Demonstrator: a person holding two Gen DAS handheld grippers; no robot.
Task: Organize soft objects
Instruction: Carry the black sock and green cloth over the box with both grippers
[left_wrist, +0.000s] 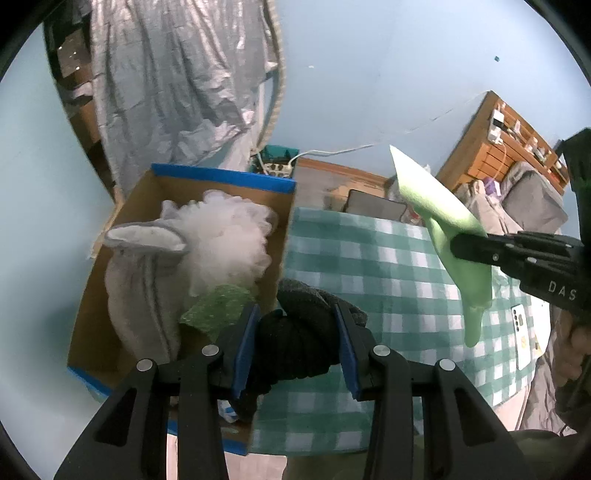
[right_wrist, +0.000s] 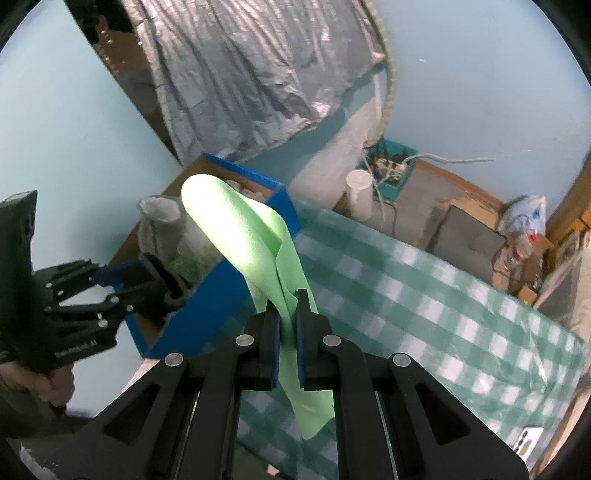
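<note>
One table under me, covered by a green-and-white checked cloth (left_wrist: 388, 266), smooth and a bit wrinkled. At its edge stands one cardboard box (left_wrist: 221, 176), brown walls with blue tape along the rim. Inside it I count three soft things: one grey sock (left_wrist: 136, 280), ribbed and limp; one white mesh puff (left_wrist: 229, 243), frilly and round; one green scrubbing pad (left_wrist: 218, 308), coarse and flat. My left tongs (left_wrist: 297, 332) are clamped on one dark knitted bundle (left_wrist: 295, 343), thick and rolled, held at the box's near corner. My right tongs (right_wrist: 287, 332) are pinched tight on one pale green cloth (right_wrist: 243, 229), thin, smooth and folded, which hangs above the table beside the box. One white phone (left_wrist: 522, 336) lies flat on the cloth.
</note>
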